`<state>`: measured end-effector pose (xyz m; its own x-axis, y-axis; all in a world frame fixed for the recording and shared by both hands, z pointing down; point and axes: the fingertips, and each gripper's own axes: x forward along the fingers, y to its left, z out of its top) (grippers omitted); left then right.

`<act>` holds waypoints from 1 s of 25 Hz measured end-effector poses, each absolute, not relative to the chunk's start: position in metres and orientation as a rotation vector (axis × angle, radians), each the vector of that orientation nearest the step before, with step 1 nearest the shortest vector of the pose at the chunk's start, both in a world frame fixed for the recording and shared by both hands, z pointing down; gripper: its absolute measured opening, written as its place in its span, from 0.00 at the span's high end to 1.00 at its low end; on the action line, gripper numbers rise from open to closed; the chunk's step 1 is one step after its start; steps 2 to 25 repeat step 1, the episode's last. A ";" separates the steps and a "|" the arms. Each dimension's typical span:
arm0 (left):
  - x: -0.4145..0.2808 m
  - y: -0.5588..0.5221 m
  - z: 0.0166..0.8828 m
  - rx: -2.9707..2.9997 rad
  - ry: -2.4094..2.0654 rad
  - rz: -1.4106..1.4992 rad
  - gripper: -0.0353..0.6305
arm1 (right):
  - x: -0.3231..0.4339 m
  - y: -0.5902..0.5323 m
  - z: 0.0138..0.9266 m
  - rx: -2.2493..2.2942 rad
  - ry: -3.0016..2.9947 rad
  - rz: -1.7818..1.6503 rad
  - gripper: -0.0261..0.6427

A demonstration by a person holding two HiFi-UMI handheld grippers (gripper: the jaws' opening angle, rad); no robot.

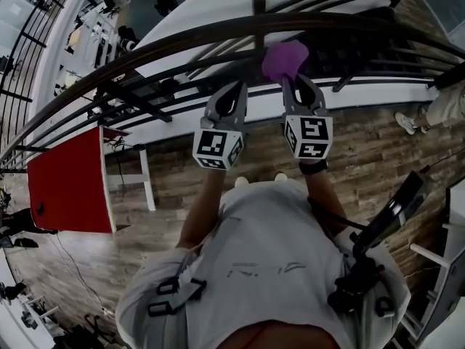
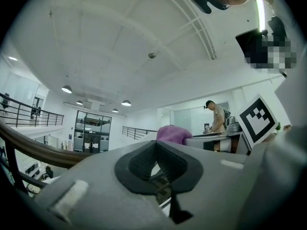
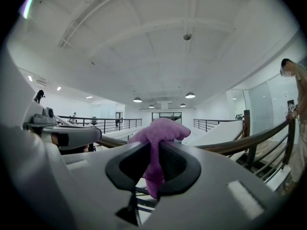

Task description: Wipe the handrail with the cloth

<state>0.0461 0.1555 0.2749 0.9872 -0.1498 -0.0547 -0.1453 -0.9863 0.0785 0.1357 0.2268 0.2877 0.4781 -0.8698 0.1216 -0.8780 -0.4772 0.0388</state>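
**A:** What have the right gripper's fingers got?

**B:** They're shut on the purple cloth. One fold hangs down between the pads, and the rest bunches up above the tips.

**A:** And the left gripper?

**B:** Its fingers are pressed together with nothing between them. It's just beside the right one, tips toward the handrail.

**A:** Where's the cloth on the rail?

**B:** In the head view the bunch sits at the near edge of the dark curved handrail, close to an upright post. It looks like it's touching, but I can't be sure.

**A:** And around them?

**B:** There's wooden floor below and a red panel at lower left. In the right gripper view, another person stands by the rail at the far right.
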 end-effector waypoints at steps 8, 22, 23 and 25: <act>0.046 0.154 0.276 3.057 -0.229 -0.090 0.94 | 0.137 0.225 0.288 2.616 -1.551 0.131 0.89; 0.046 0.154 0.276 3.057 -0.229 -0.090 0.94 | 0.137 0.225 0.288 2.616 -1.551 0.131 0.89; 0.046 0.154 0.276 3.057 -0.229 -0.090 0.94 | 0.137 0.225 0.288 2.616 -1.551 0.131 0.89; 0.046 0.154 0.276 3.057 -0.229 -0.090 0.94 | 0.137 0.225 0.288 2.616 -1.551 0.131 0.89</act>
